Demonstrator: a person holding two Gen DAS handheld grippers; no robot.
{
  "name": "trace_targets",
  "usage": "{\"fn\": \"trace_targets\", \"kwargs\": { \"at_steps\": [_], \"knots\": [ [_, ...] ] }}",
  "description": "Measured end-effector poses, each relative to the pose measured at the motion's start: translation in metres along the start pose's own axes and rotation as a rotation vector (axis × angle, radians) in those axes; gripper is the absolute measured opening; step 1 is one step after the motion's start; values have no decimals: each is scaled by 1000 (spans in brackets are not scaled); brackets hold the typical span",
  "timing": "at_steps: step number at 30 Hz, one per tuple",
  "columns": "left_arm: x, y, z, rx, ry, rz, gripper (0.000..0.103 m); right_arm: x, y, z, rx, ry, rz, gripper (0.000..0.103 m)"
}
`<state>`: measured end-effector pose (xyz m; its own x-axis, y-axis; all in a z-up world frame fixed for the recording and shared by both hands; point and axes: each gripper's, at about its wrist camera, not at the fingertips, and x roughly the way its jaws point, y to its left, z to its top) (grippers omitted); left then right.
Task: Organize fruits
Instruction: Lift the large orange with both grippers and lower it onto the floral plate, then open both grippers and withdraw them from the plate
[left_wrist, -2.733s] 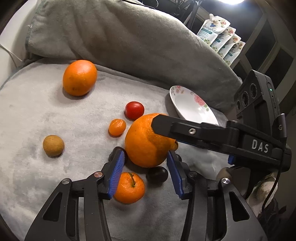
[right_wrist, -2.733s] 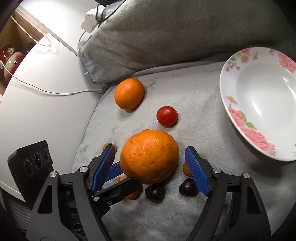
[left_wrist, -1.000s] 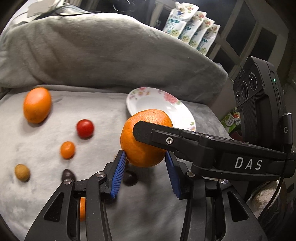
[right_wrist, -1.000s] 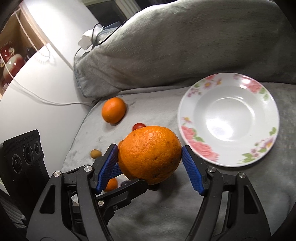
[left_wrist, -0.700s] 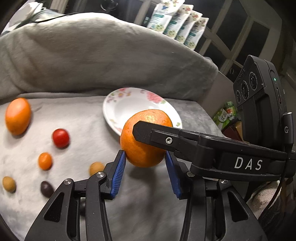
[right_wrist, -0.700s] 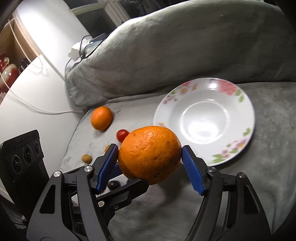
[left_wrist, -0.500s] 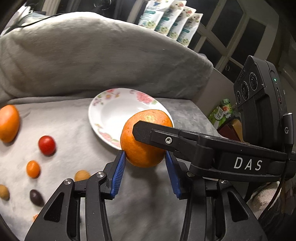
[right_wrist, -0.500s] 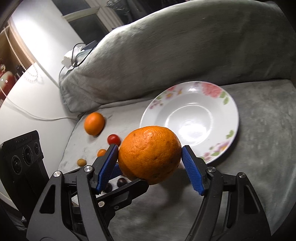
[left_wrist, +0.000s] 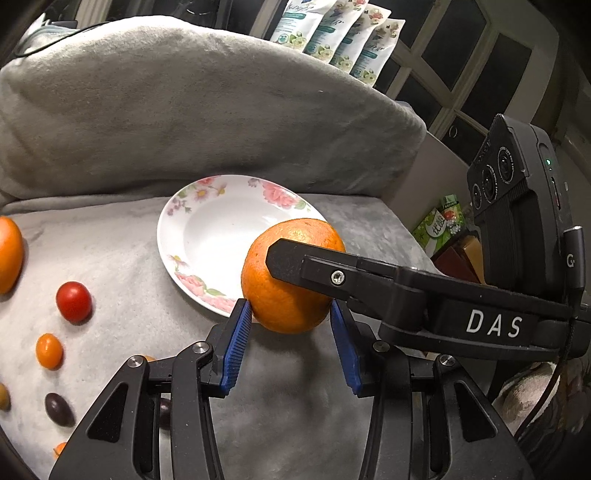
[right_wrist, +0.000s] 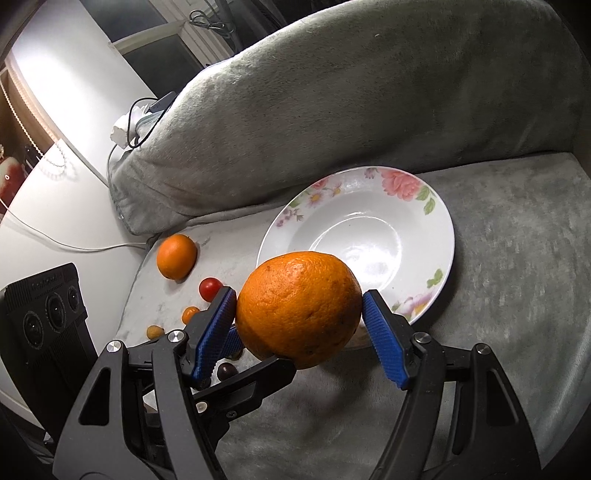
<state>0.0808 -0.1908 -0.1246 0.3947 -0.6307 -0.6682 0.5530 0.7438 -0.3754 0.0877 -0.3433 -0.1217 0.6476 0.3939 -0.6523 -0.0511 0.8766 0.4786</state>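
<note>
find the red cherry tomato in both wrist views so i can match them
Left wrist: cherry tomato at the left edge, on the grey blanket, left of the plate.
Right wrist: cherry tomato left of centre, beside the left blue pad.
Shared landmark: the floral plate.

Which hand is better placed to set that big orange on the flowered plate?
Right. The right tongs grip the big orange across its width, and the plate lies just beyond. The left tongs only meet the fruit at their tips.
</note>
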Motion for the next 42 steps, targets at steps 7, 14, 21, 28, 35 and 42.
{"fn": "trace_targets", "kwargs": {
  "at_steps": [7, 14, 21, 28, 35, 42],
  "knots": [
    [-9, 3, 3, 10, -35, 22, 43, -11, 0, 5, -7, -64, -29, 74],
    [-14, 9, 3, 2, -42, 39, 43, -24, -6, 8, 3, -105, -55, 80],
    [-20, 9, 1, 13, -56, 56, 43, -34, -1, 5, -25, -142, -91, 86],
    [-26, 14, -1, 2, -72, 75, 55, -43, 9, 2, -77, -170, -129, 87],
    [-38, 19, -5, 3, -108, 97, 63, -47, 15, -5, -100, -191, -142, 96],
    [-53, 27, -11, 9, -157, 110, 63, -52, 22, -11, -123, -217, -140, 96]
  ]
}}
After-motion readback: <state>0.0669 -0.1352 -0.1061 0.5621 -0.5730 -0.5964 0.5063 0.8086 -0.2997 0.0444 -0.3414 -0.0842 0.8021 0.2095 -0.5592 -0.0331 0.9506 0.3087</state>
